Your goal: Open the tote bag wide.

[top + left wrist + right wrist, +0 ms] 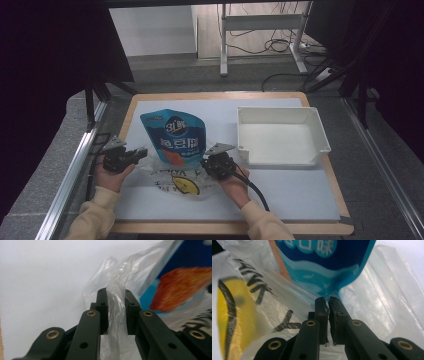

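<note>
A blue stand-up pouch (172,135) with white lettering and an orange picture lies on the white mat, its lower end inside a clear plastic bag (175,181) printed with black letters and a yellow face. My left gripper (142,153) is at the bag's left edge. In the left gripper view a bunched strip of the clear film (116,302) is pinched between the jaws of the left gripper (116,291), with the pouch (180,287) behind. My right gripper (206,163) is at the bag's right edge. There the right gripper (328,299) is shut on thin film (382,302) just below the pouch's corner (324,267).
A white rectangular tray (280,111) with nothing in it stands at the right of the mat, close to my right gripper. The mat lies on a wooden board (220,95) with metal rails on both sides. A black cable (257,192) trails from the right gripper toward the front edge.
</note>
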`<state>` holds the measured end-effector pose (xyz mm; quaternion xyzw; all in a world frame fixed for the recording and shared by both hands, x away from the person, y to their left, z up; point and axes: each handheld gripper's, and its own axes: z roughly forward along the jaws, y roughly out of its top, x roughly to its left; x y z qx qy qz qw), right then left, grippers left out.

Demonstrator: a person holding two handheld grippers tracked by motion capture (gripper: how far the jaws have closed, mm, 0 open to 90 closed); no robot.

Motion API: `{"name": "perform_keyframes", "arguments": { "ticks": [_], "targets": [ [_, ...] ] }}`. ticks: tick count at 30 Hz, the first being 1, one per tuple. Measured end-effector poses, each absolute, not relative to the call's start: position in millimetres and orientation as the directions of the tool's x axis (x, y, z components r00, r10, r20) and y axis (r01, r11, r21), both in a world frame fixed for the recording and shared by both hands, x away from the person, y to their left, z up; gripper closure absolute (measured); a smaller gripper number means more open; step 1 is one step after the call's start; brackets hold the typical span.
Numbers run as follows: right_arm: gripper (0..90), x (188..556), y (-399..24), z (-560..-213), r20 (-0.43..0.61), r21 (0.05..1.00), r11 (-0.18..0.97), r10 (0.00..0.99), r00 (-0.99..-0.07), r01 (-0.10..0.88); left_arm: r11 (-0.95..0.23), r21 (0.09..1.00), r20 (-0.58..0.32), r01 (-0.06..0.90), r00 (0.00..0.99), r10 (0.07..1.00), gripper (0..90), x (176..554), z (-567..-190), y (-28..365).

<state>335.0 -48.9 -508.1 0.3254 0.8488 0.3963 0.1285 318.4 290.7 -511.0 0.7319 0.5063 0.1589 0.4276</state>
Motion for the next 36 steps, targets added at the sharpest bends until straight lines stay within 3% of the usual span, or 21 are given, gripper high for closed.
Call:
{"name": "perform_keyframes", "arguments": {
  "ticks": [3, 7, 17, 20, 23, 27, 36],
  "targets": [
    [84.0, 337, -48, -514, 0.044, 0.742, 0.485, 0.654, -0.755, 0.463, -0.127, 0.765, -0.209, 0.632, 0.429, 0.879, 79.7, 321, -518, 291],
    [84.0, 336, -45, -521, 0.044, 0.722, 0.506, 0.648, -0.761, 0.472, -0.102, 0.780, -0.227, 0.617, 0.431, 0.873, 73.6, 319, -517, 293],
    [84.9, 338, -46, -526, 0.049, 0.707, 0.518, 0.644, -0.763, 0.482, -0.052, 0.847, -0.245, 0.529, 0.476, 0.844, 74.7, 305, -475, 307],
    [84.9, 339, -46, -526, 0.053, 0.704, 0.518, 0.644, -0.763, 0.486, -0.079, 0.853, -0.233, 0.516, 0.512, 0.827, 68.4, 300, -463, 305],
    [85.1, 340, -46, -527, 0.054, 0.704, 0.519, 0.642, -0.765, 0.485, -0.103, 0.857, -0.219, 0.505, 0.538, 0.814, 52.8, 295, -455, 302],
    [85.2, 340, -46, -528, 0.054, 0.702, 0.521, 0.642, -0.765, 0.486, -0.110, 0.867, -0.204, 0.486, 0.547, 0.812, 40.1, 286, -446, 299],
    [85.2, 340, -47, -528, 0.054, 0.698, 0.522, 0.644, -0.763, 0.490, -0.114, 0.899, -0.166, 0.423, 0.569, 0.805, 39.2, 265, -413, 293]
  ]
}}
